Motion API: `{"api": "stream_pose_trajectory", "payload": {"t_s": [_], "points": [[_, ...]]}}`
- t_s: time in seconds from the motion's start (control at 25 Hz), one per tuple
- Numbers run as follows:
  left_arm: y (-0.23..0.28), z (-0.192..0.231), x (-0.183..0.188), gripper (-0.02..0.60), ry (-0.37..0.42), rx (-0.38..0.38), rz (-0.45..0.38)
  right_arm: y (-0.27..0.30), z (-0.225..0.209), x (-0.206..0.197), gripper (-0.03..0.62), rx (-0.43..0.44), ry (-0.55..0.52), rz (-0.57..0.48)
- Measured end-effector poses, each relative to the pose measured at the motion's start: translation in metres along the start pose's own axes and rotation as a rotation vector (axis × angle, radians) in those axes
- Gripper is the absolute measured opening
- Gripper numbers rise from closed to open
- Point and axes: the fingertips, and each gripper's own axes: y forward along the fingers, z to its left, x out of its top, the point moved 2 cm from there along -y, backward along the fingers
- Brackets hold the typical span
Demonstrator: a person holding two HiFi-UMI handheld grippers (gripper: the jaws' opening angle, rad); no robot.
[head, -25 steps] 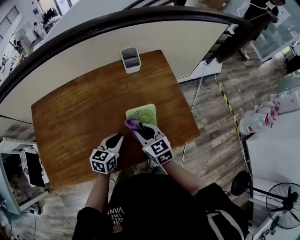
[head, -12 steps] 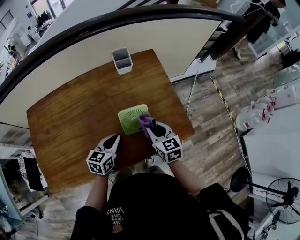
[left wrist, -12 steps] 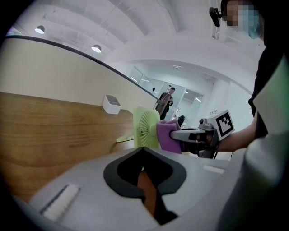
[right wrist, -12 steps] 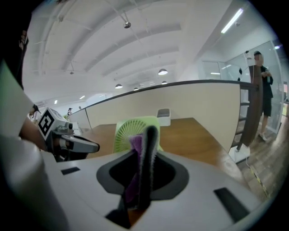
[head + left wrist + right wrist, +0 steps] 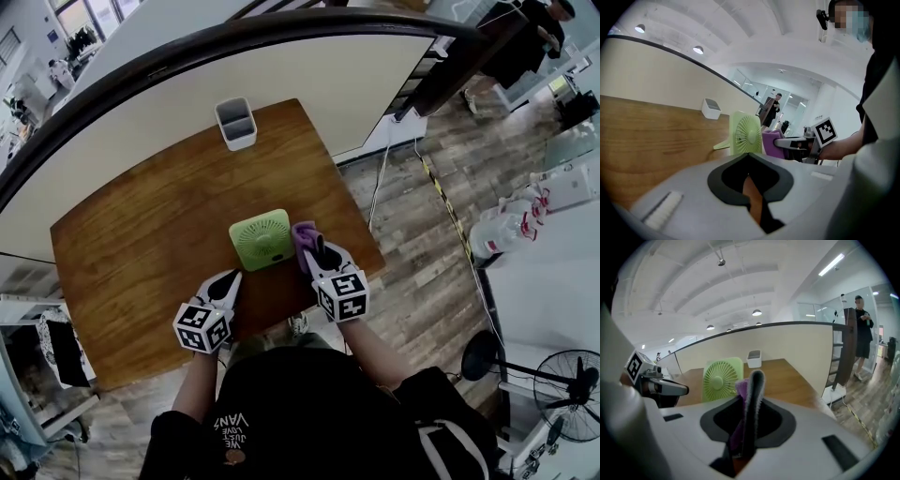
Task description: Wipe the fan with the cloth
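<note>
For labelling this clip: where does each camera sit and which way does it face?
Head view: on the head, steeply down at the brown wooden table and square green fan; both forearms show.
Left gripper view: on the left gripper, facing the fan; the right gripper shows.
Right gripper view: along jaws shut on the purple cloth, toward the fan; left gripper shows.
All share the fan.

Seen upside down on the person's black shirt (image 5: 281, 412) is pale print reading VANS, with smaller lines beside it too small to read.
</note>
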Motion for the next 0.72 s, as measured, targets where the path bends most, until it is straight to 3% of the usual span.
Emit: {"api": "stream_pose_trajectory", "payload": {"t_s": [0.52, 0.72], "points": [[-0.030, -0.005, 0.003, 0.011, -0.025, 0.060, -0.067, 0.014, 0.111, -0.014, 0.084, 0.303, -0.122, 0.003], [-0.047, -0.002, -0.001, 0.012, -0.046, 0.104, -0.084, 0.029, 0.137, -0.016, 0.084, 0.378, -0.196, 0.023]]}}
